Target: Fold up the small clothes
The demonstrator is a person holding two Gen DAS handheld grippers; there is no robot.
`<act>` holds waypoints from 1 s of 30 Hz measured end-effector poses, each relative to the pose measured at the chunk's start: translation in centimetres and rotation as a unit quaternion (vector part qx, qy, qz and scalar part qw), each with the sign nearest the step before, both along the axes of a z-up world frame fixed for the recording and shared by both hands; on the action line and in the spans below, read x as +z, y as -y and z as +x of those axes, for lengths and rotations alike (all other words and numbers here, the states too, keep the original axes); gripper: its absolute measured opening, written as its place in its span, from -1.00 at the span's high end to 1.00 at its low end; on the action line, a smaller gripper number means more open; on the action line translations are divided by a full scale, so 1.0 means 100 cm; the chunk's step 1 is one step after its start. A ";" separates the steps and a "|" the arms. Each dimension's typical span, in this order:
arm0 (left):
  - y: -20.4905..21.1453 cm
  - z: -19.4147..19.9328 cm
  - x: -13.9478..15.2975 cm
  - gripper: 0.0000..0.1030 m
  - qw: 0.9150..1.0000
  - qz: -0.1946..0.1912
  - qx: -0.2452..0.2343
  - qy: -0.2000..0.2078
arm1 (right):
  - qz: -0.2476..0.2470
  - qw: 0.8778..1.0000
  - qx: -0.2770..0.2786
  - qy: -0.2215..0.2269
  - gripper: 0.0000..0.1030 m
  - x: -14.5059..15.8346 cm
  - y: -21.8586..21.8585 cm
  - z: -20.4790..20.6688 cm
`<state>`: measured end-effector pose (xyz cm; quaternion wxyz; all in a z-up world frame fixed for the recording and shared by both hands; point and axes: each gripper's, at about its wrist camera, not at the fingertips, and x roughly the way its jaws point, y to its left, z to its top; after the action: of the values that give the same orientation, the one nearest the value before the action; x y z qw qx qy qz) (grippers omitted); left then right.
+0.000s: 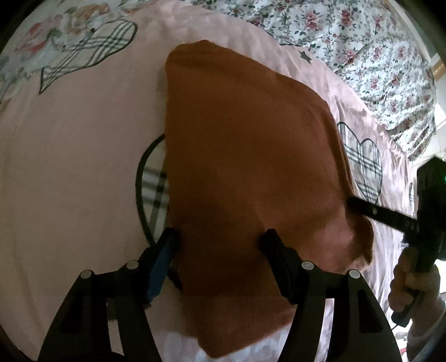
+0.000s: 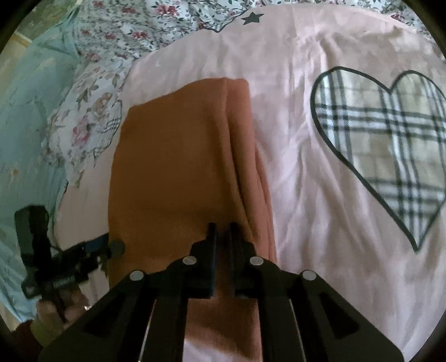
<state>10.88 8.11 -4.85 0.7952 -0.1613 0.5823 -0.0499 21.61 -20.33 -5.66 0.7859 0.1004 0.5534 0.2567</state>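
An orange-brown garment (image 1: 245, 144) lies on a pink bedsheet (image 1: 83, 156). My left gripper (image 1: 220, 239) is open, its fingers straddling the garment's near left edge. In the right wrist view the garment (image 2: 172, 156) shows a lengthwise fold along its right side. My right gripper (image 2: 222, 229) is shut on the garment's near edge. The right gripper also shows in the left wrist view (image 1: 359, 207), at the garment's right edge. The left gripper shows in the right wrist view (image 2: 103, 245) at the garment's left edge.
The pink sheet carries plaid hearts (image 2: 384, 150) and a black star (image 2: 252, 18). A floral quilt (image 1: 370, 55) lies bunched at the far side. A light blue cloth (image 2: 25, 125) lies to the left in the right wrist view.
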 end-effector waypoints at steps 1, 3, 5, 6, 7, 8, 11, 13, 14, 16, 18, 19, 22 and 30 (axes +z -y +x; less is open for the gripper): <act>0.000 -0.004 0.000 -0.28 1.000 -0.001 0.001 -0.001 | -0.004 1.000 0.002 -0.001 0.83 -0.002 0.003 -0.005; 0.001 -0.015 -0.001 -0.28 1.000 0.000 0.003 -0.003 | -0.005 1.000 0.006 0.000 0.83 -0.009 0.008 -0.016; 0.004 -0.027 -0.003 -0.28 1.000 0.008 0.000 -0.010 | -0.005 1.000 0.009 0.001 0.84 -0.013 0.012 -0.024; 0.006 -0.033 -0.005 -0.28 1.000 0.014 -0.003 -0.014 | -0.007 1.000 0.010 0.001 0.84 -0.012 0.012 -0.027; 0.008 -0.038 -0.006 -0.28 1.000 0.020 -0.005 -0.016 | -0.010 1.000 0.010 0.001 0.84 -0.011 0.011 -0.030; 0.010 -0.044 -0.007 -0.28 0.999 0.028 -0.009 -0.018 | -0.012 1.000 0.012 0.003 0.83 -0.010 0.011 -0.032; 0.015 -0.060 -0.006 -0.28 0.999 0.045 -0.012 -0.019 | -0.027 0.999 0.018 0.008 0.83 -0.010 0.013 -0.040; 0.017 -0.067 -0.004 -0.28 0.998 0.053 -0.011 -0.019 | -0.036 0.999 0.017 0.005 0.83 -0.012 0.018 -0.047; 0.018 -0.071 -0.003 -0.28 0.998 0.058 -0.010 -0.018 | -0.037 0.999 0.016 0.004 0.83 -0.012 0.021 -0.050; 0.019 -0.078 0.000 -0.26 0.998 0.065 -0.006 -0.017 | -0.040 0.999 0.015 0.006 0.83 -0.011 0.028 -0.060; 0.019 -0.085 0.003 -0.25 0.997 0.070 -0.001 -0.015 | -0.040 0.999 0.010 0.007 0.83 -0.008 0.038 -0.070; 0.019 -0.089 0.006 -0.25 0.997 0.072 0.001 -0.014 | -0.043 0.999 0.007 0.008 0.83 -0.006 0.040 -0.073; 0.021 -0.105 0.014 -0.25 0.997 0.076 0.007 -0.009 | -0.033 0.999 -0.006 0.002 0.79 -0.002 0.053 -0.084; 0.035 -0.142 0.033 -0.30 0.995 0.095 0.003 0.008 | -0.006 1.000 -0.007 0.027 0.34 0.024 0.063 -0.110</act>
<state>-3.33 4.64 -1.52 0.8119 -0.0865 0.5774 0.0072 10.62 -26.67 -3.30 0.8030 0.0923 0.5329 0.2504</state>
